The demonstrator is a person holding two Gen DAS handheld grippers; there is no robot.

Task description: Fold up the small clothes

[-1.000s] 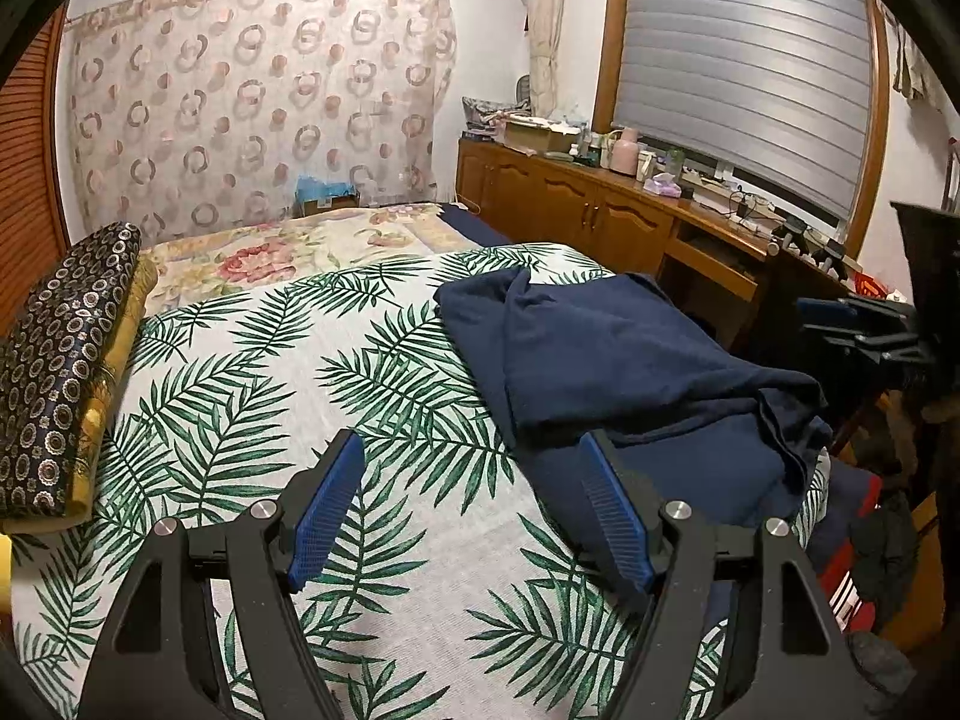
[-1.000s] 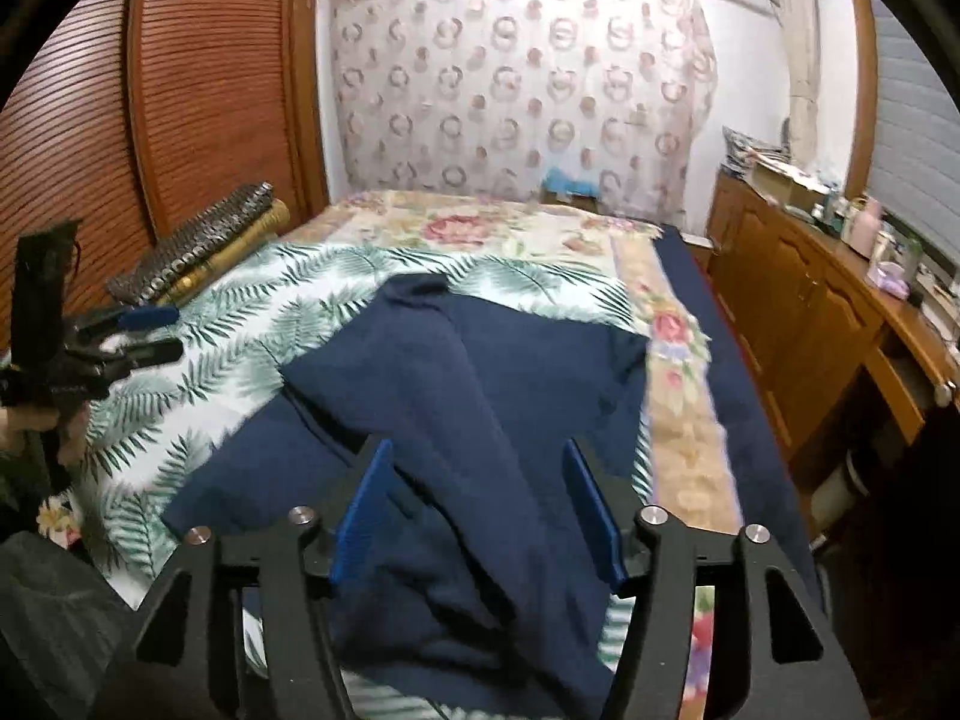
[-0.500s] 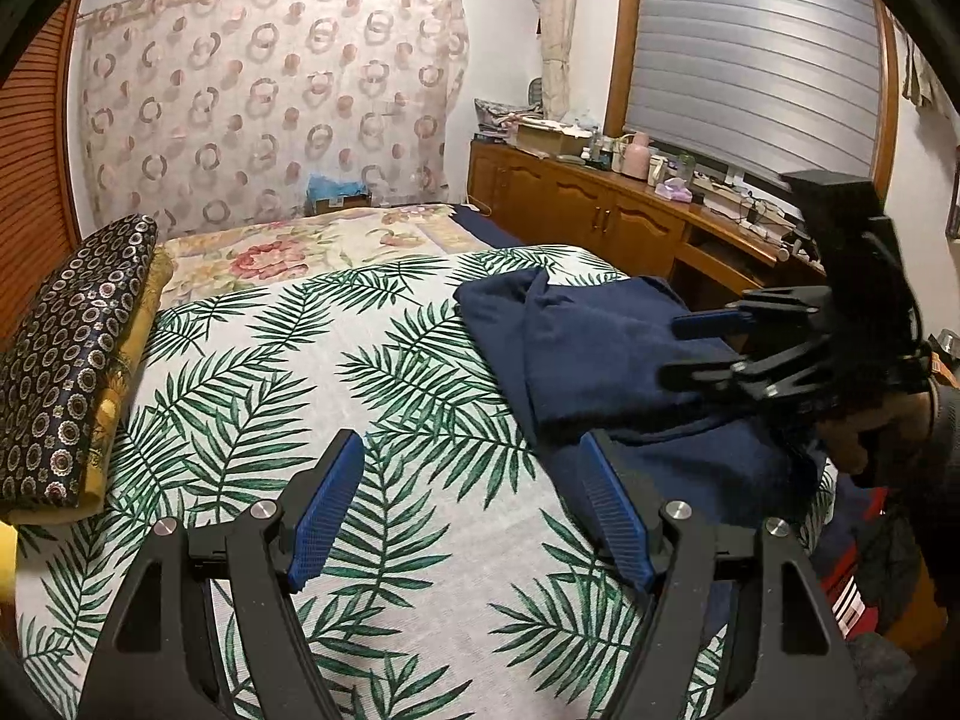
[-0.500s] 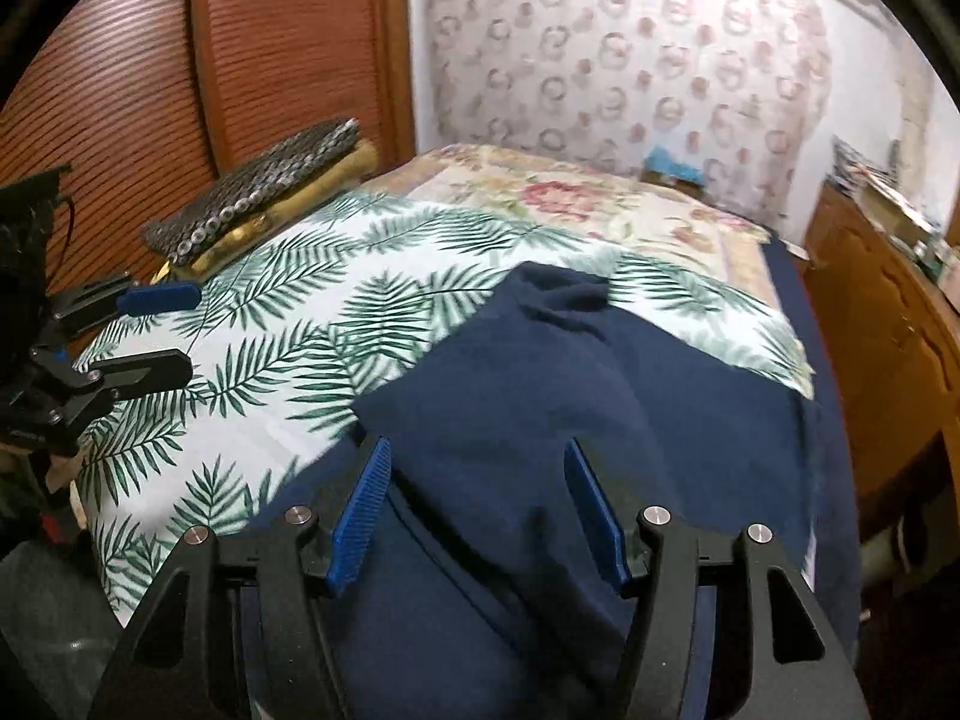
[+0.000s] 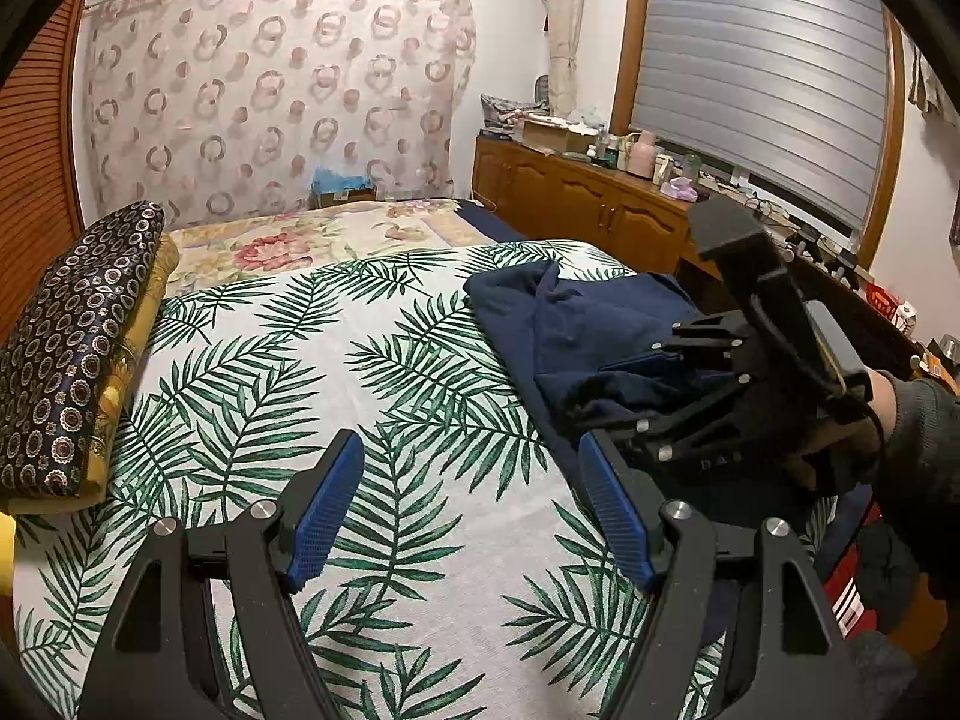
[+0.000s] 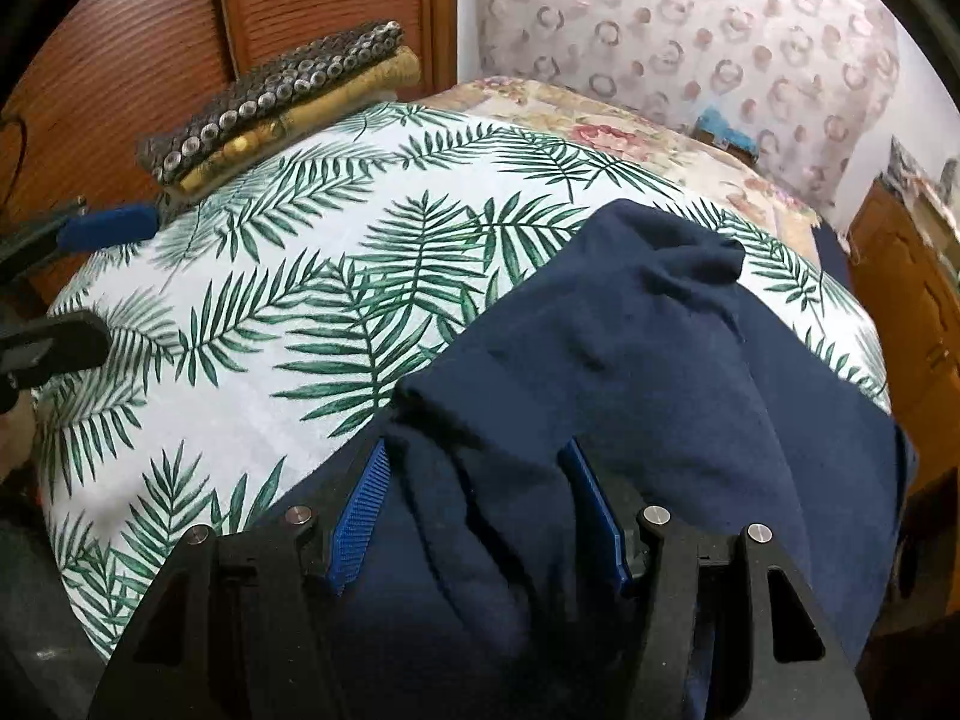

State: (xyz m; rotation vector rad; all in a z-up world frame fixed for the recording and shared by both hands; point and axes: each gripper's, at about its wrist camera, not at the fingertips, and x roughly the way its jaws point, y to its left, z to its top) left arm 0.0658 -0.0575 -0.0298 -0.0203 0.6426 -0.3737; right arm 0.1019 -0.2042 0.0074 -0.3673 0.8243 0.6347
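A rumpled navy blue garment (image 5: 576, 324) lies on the right side of the palm-leaf bedspread (image 5: 312, 372); it fills the lower right of the right wrist view (image 6: 660, 372). My left gripper (image 5: 471, 510) is open and empty, low over bare bedspread left of the garment. My right gripper (image 6: 474, 510) is open, its blue pads on either side of a raised fold at the garment's near edge. The right gripper also shows in the left wrist view (image 5: 678, 372), down on the garment. The left gripper's fingers (image 6: 108, 225) show at the left edge of the right wrist view.
A stack of folded patterned cloths (image 5: 72, 348) lies at the bed's left edge by a wooden slatted door (image 6: 312, 6). A wooden sideboard (image 5: 588, 210) with clutter runs along the right under a shuttered window. A patterned curtain (image 5: 270, 90) hangs behind the bed.
My right gripper has swung in from the bed's right edge and come down low onto the garment's near fold, still open. My left gripper has barely moved.
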